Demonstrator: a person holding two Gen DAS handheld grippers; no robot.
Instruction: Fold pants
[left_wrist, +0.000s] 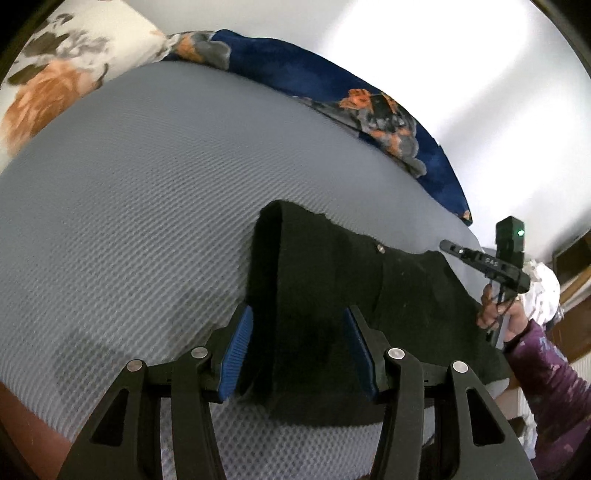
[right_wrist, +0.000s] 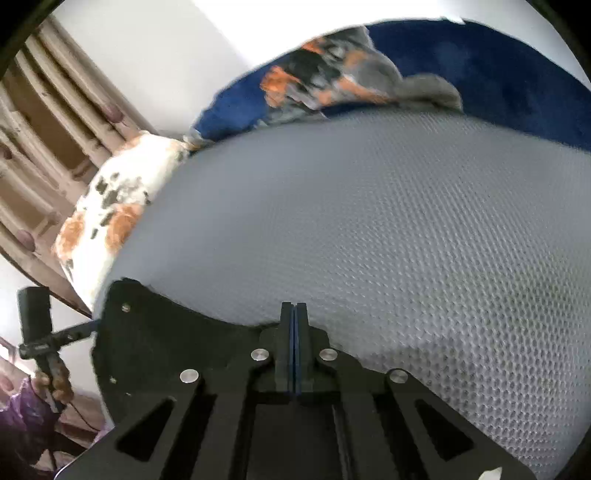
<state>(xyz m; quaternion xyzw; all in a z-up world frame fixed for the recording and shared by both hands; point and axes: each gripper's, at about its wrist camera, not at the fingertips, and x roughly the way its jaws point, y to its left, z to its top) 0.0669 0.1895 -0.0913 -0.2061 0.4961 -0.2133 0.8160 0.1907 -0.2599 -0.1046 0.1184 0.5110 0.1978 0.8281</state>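
Black tongs (left_wrist: 299, 350) with blue ribbed pads, silver screws; purple sleeve (left_wrist: 546, 384).

text: none legible | right gripper (left_wrist: 484, 260) — faint marks, perhaps lettering — unreadable

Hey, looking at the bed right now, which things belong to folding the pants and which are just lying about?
Part of the job:
- black fabric pants
- left tool, open around the pants
- right tool, shut at the pants' edge

Just lying about:
- white floral pillow
- navy floral blanket
- grey textured mattress cover, the work surface
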